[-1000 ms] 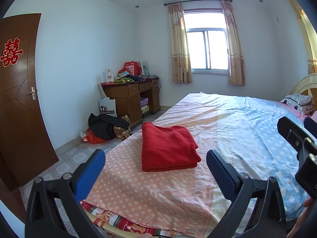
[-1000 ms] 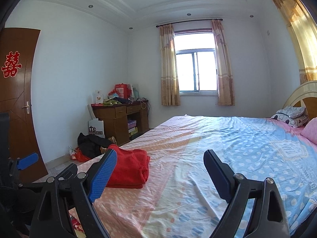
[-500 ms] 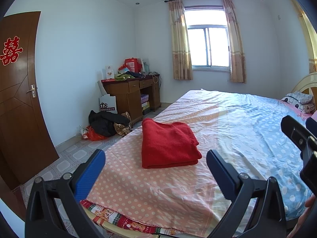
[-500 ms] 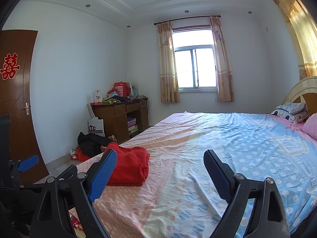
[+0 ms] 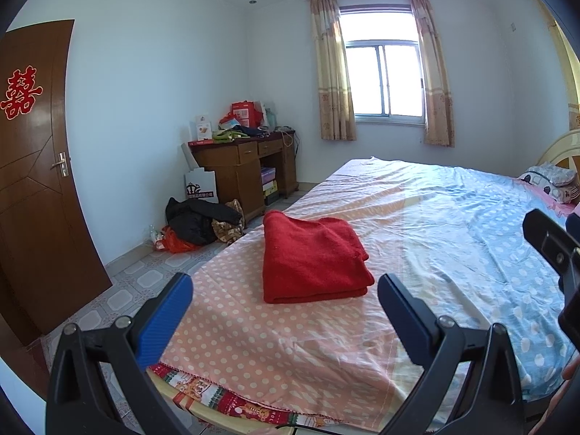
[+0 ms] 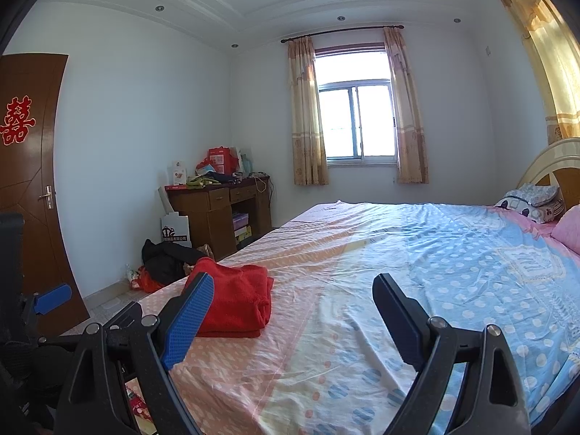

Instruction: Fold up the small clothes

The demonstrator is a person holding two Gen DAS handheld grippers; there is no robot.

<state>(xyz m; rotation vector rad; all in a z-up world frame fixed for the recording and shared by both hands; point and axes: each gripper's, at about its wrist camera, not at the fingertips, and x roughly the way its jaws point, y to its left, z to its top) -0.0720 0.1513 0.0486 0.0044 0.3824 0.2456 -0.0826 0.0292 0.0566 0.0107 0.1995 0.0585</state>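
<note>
Both sets of fingers are spread wide w/ nothing between them. My left gripper (image 5: 284,308) hangs over the foot edge of the bed (image 5: 453,217), and the red folded garment (image 5: 311,257) sits dead ahead of it, framed almost exactly between the two pads, but well short of contact. It lies flat on the pink polka-dot part of the sheet, near the bed's left side.

From my right gripper (image 6: 293,315) the same red garment (image 6: 235,304) is off to the left, partly hidden behind the blue left pad (image 6: 188,320); straight ahead of those fingers there's only bare sheet. So the left one is the nearer and better lined up; the right would need to swing left to reach it.

Garment's long axis, as far as I can judge from the left view, runs away from me along the bed, w/ the stacked layer edges showing at the near end and the right side. The far-right corner looks a bit loose, not square.

My read: the piece looks already folded, approx done. If anything's left it's squaring that corner or shifting the stack, and I'd lead w/ the left, going in low at the near edge.
</note>
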